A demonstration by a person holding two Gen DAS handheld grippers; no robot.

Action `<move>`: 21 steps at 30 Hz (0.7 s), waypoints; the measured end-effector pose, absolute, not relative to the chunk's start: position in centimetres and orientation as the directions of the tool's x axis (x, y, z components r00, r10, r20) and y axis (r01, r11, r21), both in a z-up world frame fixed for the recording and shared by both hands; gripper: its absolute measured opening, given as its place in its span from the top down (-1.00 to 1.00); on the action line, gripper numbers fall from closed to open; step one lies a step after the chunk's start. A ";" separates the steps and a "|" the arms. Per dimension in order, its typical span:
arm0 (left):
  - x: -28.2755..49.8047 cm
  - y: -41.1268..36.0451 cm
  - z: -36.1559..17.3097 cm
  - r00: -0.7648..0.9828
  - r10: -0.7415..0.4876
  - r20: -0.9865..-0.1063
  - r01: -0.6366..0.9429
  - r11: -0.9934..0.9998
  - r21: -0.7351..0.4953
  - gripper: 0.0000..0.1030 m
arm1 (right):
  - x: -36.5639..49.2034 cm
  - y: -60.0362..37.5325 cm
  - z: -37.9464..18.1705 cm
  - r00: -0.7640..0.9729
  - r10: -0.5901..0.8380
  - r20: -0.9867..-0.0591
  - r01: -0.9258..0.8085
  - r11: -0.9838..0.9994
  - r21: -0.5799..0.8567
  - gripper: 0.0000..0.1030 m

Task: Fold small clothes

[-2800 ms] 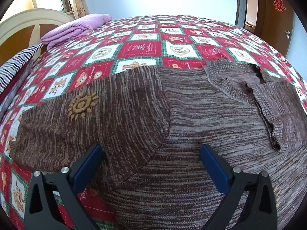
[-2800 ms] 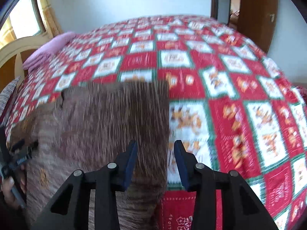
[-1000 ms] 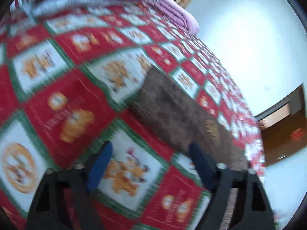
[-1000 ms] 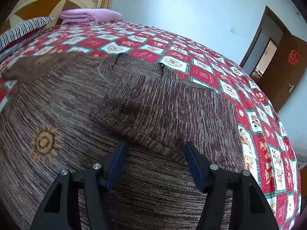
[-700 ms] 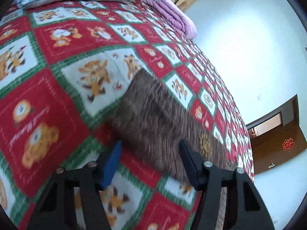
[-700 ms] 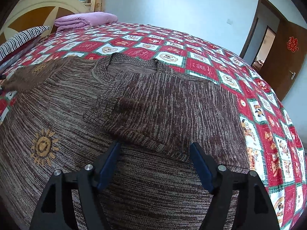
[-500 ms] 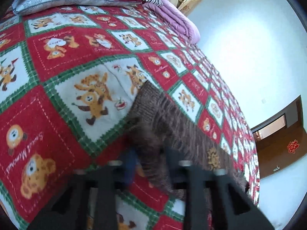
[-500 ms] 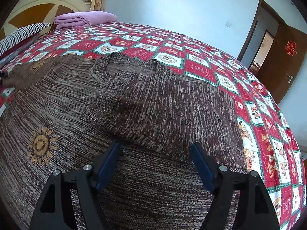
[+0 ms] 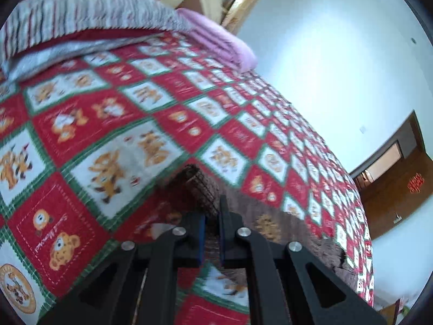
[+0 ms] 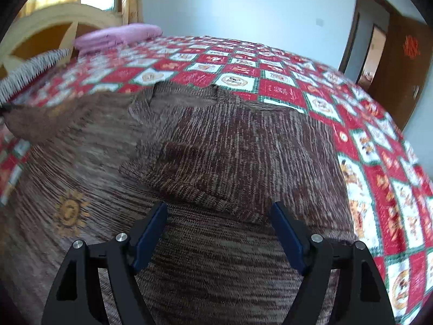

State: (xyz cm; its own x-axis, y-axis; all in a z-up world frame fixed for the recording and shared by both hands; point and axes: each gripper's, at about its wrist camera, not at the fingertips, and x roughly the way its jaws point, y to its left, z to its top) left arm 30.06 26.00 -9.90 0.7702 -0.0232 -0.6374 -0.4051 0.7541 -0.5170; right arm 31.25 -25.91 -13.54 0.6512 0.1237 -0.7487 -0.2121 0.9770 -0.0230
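A brown knit sweater [image 10: 230, 157] with orange sun motifs lies spread on the red-and-white patchwork bedspread [image 10: 297, 81]. Its right sleeve is folded across the chest. My left gripper [image 9: 211, 227] is shut on the cuff end of the other sleeve [image 9: 200, 187], which stretches away to the right in the left wrist view. In the right wrist view that sleeve end [image 10: 27, 124] sits at the far left, pinched by the left gripper's tip at the frame edge. My right gripper [image 10: 219, 230] is open and empty, hovering over the sweater's lower body.
A folded pink blanket [image 10: 119, 36] and a striped pillow [image 9: 81, 24] lie by the cream headboard [image 10: 54, 27]. A brown door [image 10: 400, 62] stands at the right. Bare bedspread [image 9: 81, 135] lies around the sleeve.
My left gripper closed on the sleeve cuff; half a second ago its jaws were still narrowing around it. My right gripper stayed open over the sweater, shifting slightly.
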 end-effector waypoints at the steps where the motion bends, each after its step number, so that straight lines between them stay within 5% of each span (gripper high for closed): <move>1: 30.4 25.4 -9.0 0.775 -0.022 -0.631 -0.392 0.767 -0.508 0.85 | 31.0 -26.6 -13.1 0.657 0.134 -0.742 -0.203 0.979 -0.003 -0.53; 11: 32.8 13.9 -1.3 0.850 -0.041 -0.525 -0.186 0.909 -0.372 0.86 | 28.5 -30.3 -12.1 0.708 0.077 -0.702 -0.153 0.987 -0.046 -0.53; 18: 34.4 1.8 -1.6 0.853 -0.104 -0.512 -0.035 0.966 -0.255 0.84 | 28.9 -31.5 -13.7 0.675 0.081 -0.733 -0.127 0.992 -0.007 -0.54; 20: 35.2 -1.9 -3.9 0.820 -0.112 -0.561 -0.018 0.975 -0.221 0.59 | 28.9 -31.8 -13.8 0.672 0.088 -0.735 -0.119 0.993 0.010 -0.54; 21: 35.5 -3.6 -5.1 0.794 -0.122 -0.596 -0.003 0.979 -0.204 0.24 | 28.9 -32.1 -13.9 0.671 0.092 -0.736 -0.112 0.993 0.022 -0.54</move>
